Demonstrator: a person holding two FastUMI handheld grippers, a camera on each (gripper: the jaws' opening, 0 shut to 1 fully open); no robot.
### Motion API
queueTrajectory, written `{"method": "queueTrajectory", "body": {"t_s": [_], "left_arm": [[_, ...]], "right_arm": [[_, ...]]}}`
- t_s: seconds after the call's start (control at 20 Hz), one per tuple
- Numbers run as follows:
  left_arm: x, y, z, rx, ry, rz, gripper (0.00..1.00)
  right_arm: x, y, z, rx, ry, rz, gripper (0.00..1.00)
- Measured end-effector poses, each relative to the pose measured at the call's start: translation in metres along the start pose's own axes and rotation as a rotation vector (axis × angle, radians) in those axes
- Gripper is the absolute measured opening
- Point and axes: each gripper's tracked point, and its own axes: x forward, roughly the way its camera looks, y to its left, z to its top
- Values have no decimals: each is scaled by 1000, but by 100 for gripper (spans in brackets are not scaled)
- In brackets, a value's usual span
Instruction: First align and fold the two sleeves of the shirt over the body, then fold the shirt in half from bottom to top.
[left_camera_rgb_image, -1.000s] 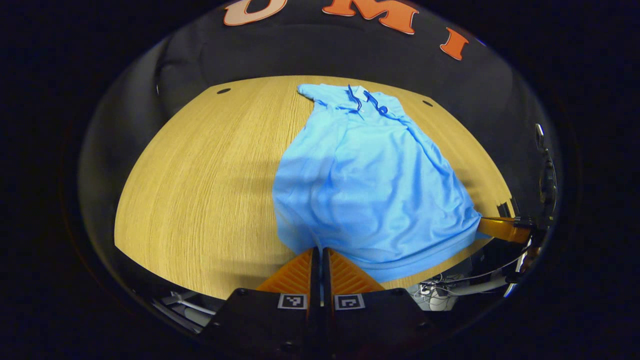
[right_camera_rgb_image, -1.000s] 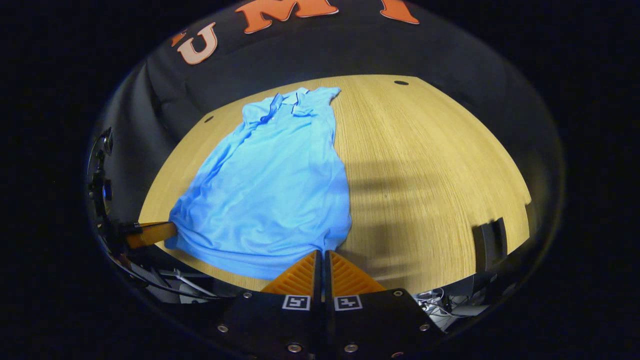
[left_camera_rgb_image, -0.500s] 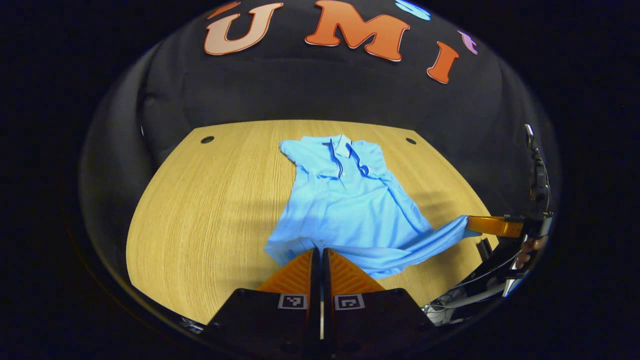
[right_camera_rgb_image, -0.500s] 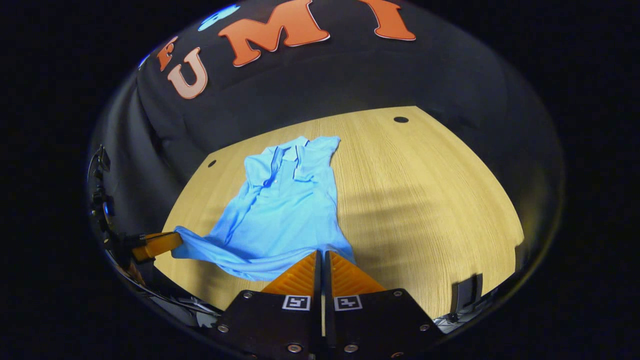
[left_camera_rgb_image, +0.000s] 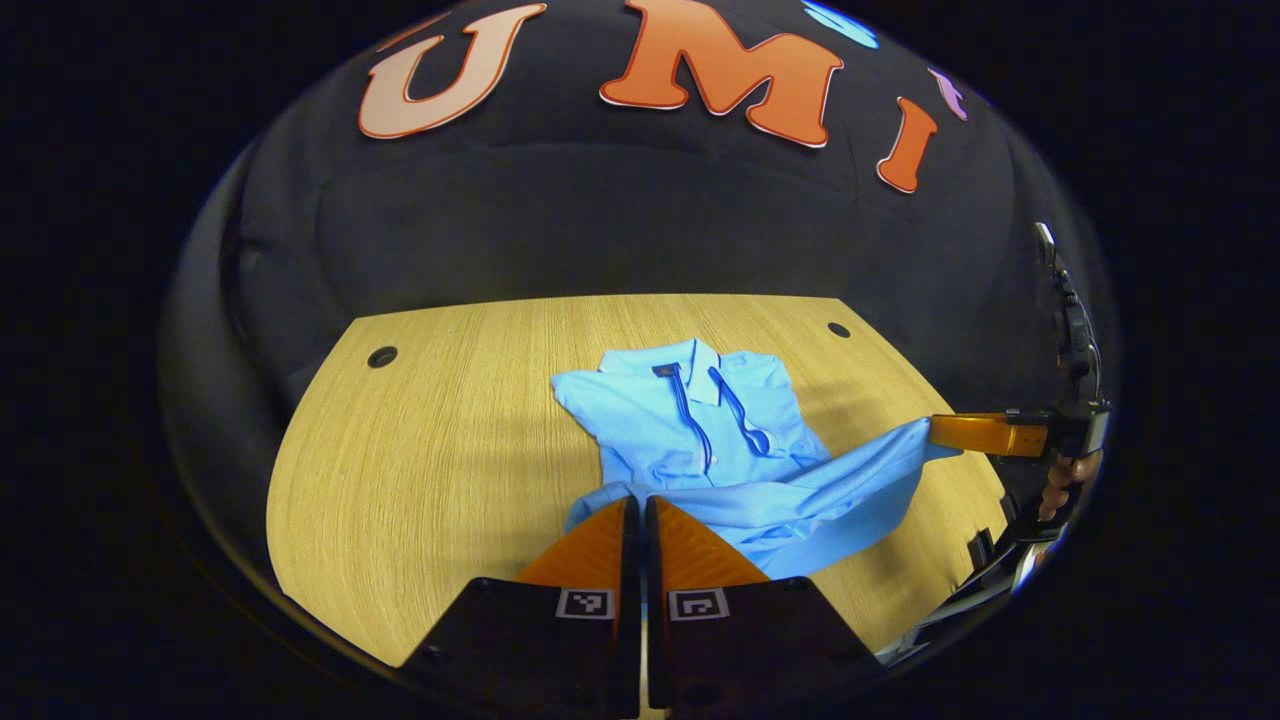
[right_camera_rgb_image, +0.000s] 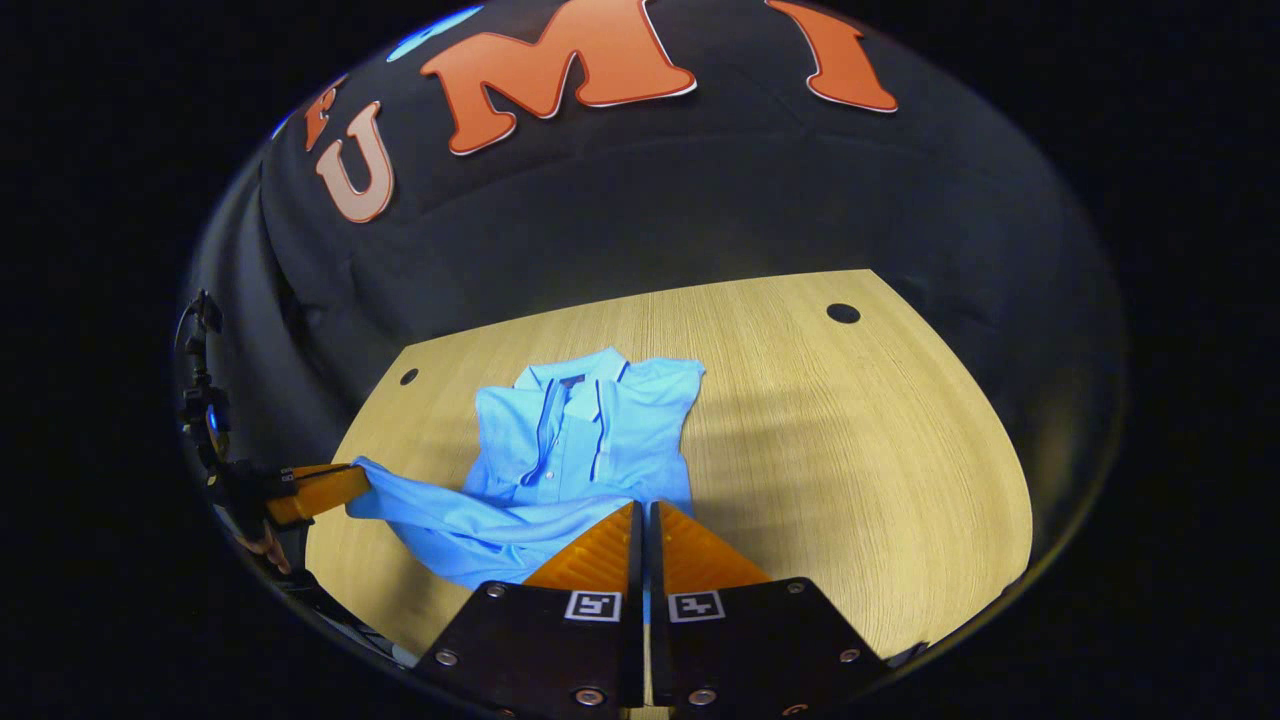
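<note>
**Hem lifted in both grippers, collar at the far end**

In the left gripper view, your left gripper (left_camera_rgb_image: 640, 505) sits at 6 o'clock with its fingers pressed together on a bottom corner of the shirt (left_camera_rgb_image: 700, 430). In the right gripper view, your right gripper (right_camera_rgb_image: 645, 510) is also at 6 o'clock, fingers closed on the other bottom corner. Each gripper shows in the other's view too: the right one at 3 o'clock in the left gripper view, with fingers of your hand (left_camera_rgb_image: 1060, 485) behind it, and the left one at 9 o'clock in the right gripper view.

The hem (left_camera_rgb_image: 860, 475) runs raised between the two grippers, off the table (left_camera_rgb_image: 420, 480). The shirt's long axis runs from 6 toward 12 o'clock, away from you, with the collar (left_camera_rgb_image: 700, 365) at the far end and the placket facing up. The upper body lies flat on the wood near the table's middle. The sleeves look tucked in over the body.

The table is light wood with grain running away from you, and has small dark holes (left_camera_rgb_image: 382, 356) near its far corners. Beyond it hangs the booth's black cloth wall (left_camera_rgb_image: 620, 220).
</note>
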Motion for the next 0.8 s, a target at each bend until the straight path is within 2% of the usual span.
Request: {"method": "queueTrajectory", "body": {"t_s": [0.5,0.75,0.8], "left_arm": [[137,59,84,55,-22,7,6],[184,79,104,94,-28,44,7],[189,79,106,112,-36,44,9]], "right_arm": [[119,-25,89,3,-6,-75,3],[173,-23,121,-21,-24,-99,2],[178,-25,124,-25,-34,-118,6]]}}
